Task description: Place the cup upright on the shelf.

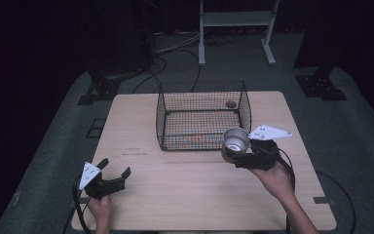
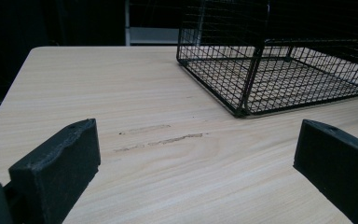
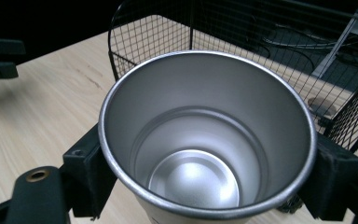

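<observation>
I had the right gripper clamped on a metal cup, one jaw pressed against each side of it just under the rim. In the right gripper view the cup stood upright with its mouth open toward the camera, bare inside, its shiny bottom plain to see. From the high view it sat at the near right corner of the wire basket, just outside the mesh, and I could not tell whether it rested on the table or hung slightly above it. The basket stood at the middle of the table's far half, with a small dark round thing on its floor toward the far right.

My left gripper was well apart from all that, low over the near left part of the table, its jaws spread wide with nothing between them. In the left gripper view only bare wood lay between the jaws, the basket farther off to the right.
</observation>
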The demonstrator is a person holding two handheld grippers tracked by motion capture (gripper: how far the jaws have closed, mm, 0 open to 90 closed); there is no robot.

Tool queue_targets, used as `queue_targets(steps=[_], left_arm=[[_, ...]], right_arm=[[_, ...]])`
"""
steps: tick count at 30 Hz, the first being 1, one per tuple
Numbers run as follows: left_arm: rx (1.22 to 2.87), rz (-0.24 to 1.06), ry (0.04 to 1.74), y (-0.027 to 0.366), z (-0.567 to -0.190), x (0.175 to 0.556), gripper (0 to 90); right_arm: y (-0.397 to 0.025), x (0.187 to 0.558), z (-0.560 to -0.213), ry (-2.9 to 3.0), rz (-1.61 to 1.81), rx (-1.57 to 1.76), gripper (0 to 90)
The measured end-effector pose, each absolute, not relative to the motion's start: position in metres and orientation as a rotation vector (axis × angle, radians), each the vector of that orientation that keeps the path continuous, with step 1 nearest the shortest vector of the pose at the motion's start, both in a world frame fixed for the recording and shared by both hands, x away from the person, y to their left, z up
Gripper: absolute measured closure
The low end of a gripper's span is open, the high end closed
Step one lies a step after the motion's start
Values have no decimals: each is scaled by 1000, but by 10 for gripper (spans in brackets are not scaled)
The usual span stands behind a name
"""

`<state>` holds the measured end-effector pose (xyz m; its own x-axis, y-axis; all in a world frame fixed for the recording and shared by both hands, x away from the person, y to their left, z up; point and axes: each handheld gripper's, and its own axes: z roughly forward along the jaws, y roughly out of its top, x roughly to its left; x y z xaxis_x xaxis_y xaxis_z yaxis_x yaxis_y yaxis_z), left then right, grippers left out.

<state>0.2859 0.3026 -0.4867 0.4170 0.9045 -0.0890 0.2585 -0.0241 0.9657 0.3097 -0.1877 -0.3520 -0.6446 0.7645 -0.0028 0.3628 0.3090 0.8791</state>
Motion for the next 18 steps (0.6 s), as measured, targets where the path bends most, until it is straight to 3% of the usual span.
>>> queue_targets(steps=[18], left_arm=[[1552, 718, 1068, 302, -487, 287, 0]], right_arm=[[-178, 340, -330, 2149, 1232, 1011, 178]])
